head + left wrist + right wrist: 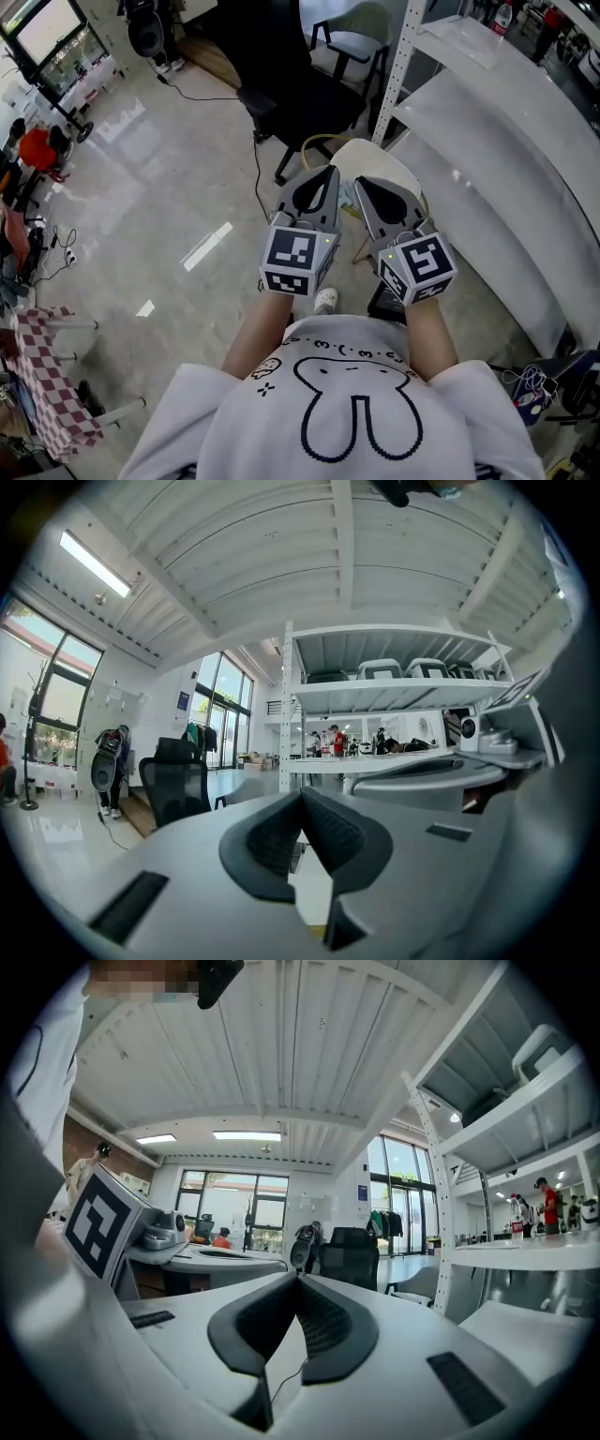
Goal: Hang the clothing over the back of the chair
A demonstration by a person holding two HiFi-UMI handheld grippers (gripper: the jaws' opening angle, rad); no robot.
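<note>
I hold both grippers level and side by side in front of my chest in the head view. My left gripper [328, 174] is shut, its black pads meeting with nothing between them [300, 795]. My right gripper [360, 186] is shut and empty too [298, 1279]. Below and just beyond their tips stands a chair with a curved wooden frame [317, 142]. A pale cream cloth [380, 167] lies over it, partly hidden by the grippers. I cannot tell how it hangs. Neither gripper touches it.
A black office chair [300, 94] stands behind the wooden one, and a second chair farther back. A white rack post [400, 66] and curved white desks [506, 141] fill the right side. A cable [257, 169] runs across the shiny floor. A red-checked table [47, 375] is at lower left.
</note>
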